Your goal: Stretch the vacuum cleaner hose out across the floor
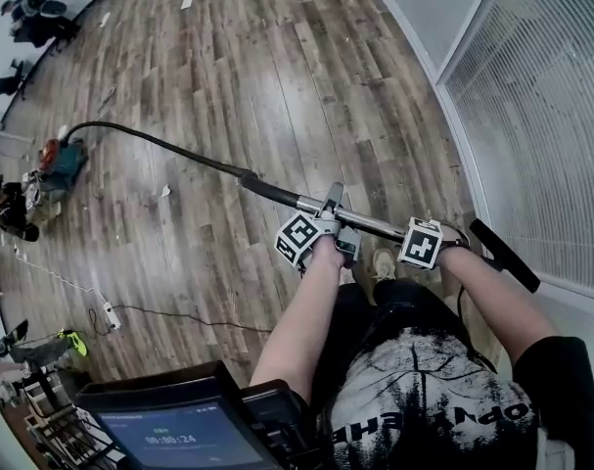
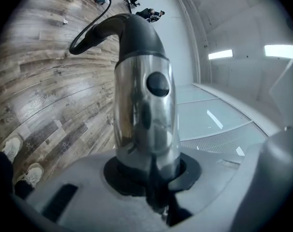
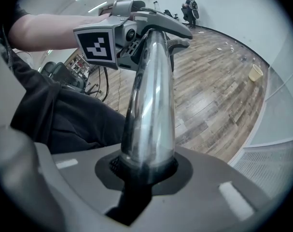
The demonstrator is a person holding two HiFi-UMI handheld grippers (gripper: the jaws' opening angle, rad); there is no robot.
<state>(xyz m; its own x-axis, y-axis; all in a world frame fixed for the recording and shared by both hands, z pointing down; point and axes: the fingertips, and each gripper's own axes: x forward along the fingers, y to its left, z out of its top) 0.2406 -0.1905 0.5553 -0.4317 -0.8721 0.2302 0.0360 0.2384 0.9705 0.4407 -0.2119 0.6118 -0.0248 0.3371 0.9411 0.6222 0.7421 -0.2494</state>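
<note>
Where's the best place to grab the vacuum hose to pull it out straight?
Grip the stiff metal tube at the end of the hose, coming from above, jaws across it. It lies nearly level and won't bend like the hose, so pulls should carry through.

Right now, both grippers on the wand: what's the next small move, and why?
Probably draw the metal wand a little away from the vacuum body, keeping both grips. The left gripper and right gripper clamp it, and the hose bows near the body, so there is slack.

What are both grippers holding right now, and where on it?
Both clamp the vacuum's metal tube: left gripper near the hose, right gripper farther from it.
</note>
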